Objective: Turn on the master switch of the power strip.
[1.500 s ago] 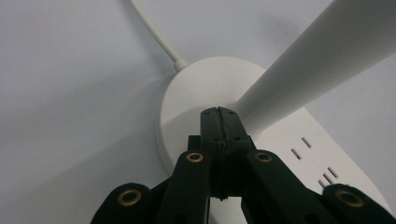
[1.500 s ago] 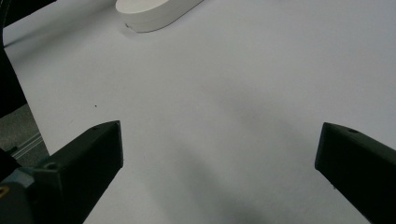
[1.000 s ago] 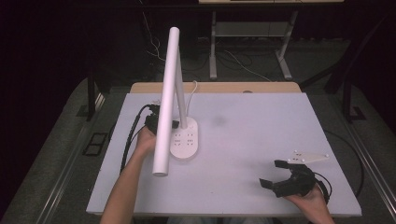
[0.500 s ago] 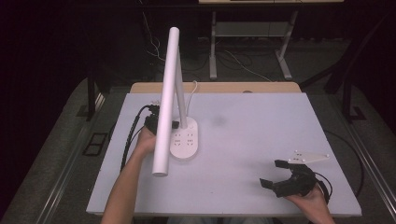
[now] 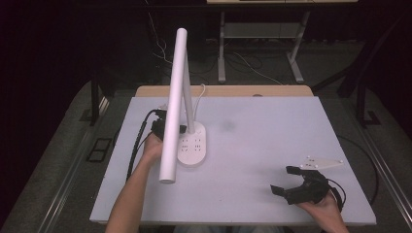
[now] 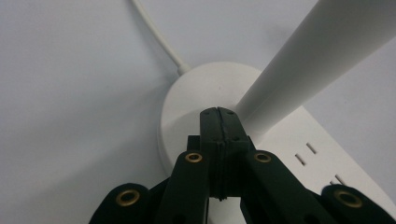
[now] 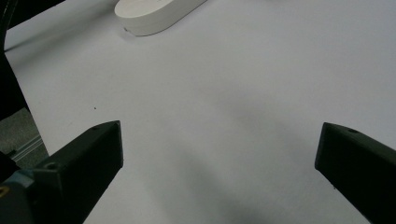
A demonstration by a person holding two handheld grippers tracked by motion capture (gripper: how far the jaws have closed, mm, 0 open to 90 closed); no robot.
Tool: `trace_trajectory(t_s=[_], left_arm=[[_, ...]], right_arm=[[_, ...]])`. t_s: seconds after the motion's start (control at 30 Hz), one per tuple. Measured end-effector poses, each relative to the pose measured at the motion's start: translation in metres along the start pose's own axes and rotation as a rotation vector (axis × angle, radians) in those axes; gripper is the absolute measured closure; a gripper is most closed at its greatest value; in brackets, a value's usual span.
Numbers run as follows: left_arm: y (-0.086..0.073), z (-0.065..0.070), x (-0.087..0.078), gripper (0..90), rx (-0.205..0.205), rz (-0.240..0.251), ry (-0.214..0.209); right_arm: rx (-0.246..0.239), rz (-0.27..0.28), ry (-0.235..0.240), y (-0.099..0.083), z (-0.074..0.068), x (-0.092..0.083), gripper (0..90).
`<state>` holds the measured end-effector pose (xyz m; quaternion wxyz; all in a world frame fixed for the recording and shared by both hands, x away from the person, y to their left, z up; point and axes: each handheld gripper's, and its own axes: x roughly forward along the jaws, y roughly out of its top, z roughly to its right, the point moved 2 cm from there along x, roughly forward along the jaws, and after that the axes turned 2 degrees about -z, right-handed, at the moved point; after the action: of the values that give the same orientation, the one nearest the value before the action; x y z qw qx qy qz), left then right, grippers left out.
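The left gripper [image 6: 218,116], jaws pressed together with nothing between them, pokes its tip at the lamp base [image 6: 196,93] beside the stem [image 6: 299,60], probably to press a switch. The right gripper [image 5: 291,180] rests spread wide and empty near the table [image 5: 272,126] edge, out of the way. The left gripper view reveals sockets [image 6: 308,151] and cord [image 6: 159,39].

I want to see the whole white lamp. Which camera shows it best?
The high view: there the lamp shows whole, with its oval base, leaning stem and long tube head. The left gripper view gives a close look at part of the base, the cord and the stem. The right gripper view catches the base's edge at the top.
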<state>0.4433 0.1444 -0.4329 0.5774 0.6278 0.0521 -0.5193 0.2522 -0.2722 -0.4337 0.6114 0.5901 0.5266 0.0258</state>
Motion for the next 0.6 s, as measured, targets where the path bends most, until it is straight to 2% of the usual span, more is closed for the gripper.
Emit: trace_trajectory(t_s=[0.1,0.23,0.37,0.5,0.6], left_arm=[[0.001,0.0,0.0,90.0,0.014,0.004,0.014],[0.003,-0.001,-0.004,90.0,0.018,0.038,0.026],[0.008,-0.002,-0.012,90.0,0.028,0.066,0.015],[0.012,-0.001,-0.02,90.0,0.041,0.065,0.003],[0.014,-0.002,-0.027,90.0,0.052,0.066,0.009]], right_arm=[[0.0,-0.002,0.001,0.0,0.001,0.001,0.3],[0.004,-0.005,-0.001,0.0,0.001,0.002,0.3],[0.005,-0.003,0.001,0.0,0.003,0.002,0.3],[0.008,-0.007,0.003,-0.001,0.002,0.001,0.3],[0.003,-0.005,0.001,0.0,0.003,0.002,0.3]])
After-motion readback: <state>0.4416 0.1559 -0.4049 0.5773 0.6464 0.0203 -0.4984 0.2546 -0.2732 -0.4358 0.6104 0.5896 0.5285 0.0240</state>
